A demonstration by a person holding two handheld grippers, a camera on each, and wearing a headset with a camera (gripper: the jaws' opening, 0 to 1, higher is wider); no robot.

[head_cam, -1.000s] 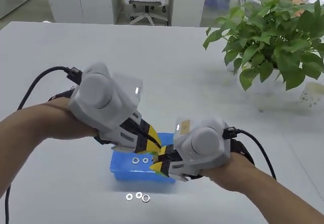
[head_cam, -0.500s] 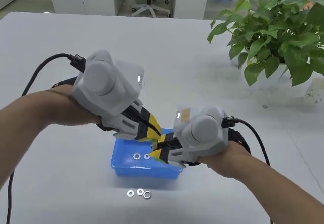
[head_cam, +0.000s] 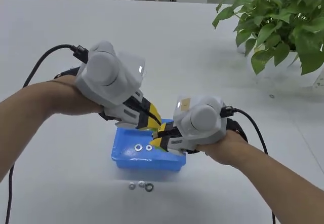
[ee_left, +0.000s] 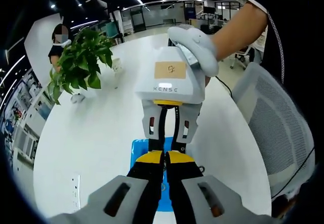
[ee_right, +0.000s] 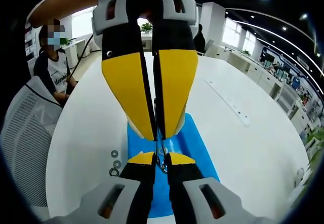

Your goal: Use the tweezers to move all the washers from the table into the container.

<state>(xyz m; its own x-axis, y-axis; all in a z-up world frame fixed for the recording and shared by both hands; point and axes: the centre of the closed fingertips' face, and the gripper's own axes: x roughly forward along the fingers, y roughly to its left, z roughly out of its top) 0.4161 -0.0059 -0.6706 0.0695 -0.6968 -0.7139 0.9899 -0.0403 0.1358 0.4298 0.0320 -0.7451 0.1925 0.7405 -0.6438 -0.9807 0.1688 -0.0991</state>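
A blue container (head_cam: 147, 160) sits on the white table (head_cam: 202, 57) with two washers (head_cam: 143, 147) inside it. Three more washers (head_cam: 141, 185) lie on the table just in front of it, also seen as washers (ee_right: 115, 163). My left gripper (head_cam: 156, 124) and right gripper (head_cam: 158, 142) meet tip to tip over the container's right half. Both are shut. A thin metal strip, the tweezers (ee_right: 160, 155), runs from the left gripper (ee_right: 156, 133) tips into the right gripper (ee_right: 161, 161). In the left gripper view the left gripper (ee_left: 164, 157) faces the right gripper (ee_left: 168, 139) above the container (ee_left: 139, 148).
A leafy potted plant (head_cam: 283, 21) stands at the table's far right. Black cables (head_cam: 45, 62) trail from both grippers. A mesh office chair (ee_left: 273, 127) stands beside the table, where a person (ee_right: 50, 67) sits.
The head camera has tilted down, so the whole scene sits higher in the picture. Both grippers stay shut together over the container.
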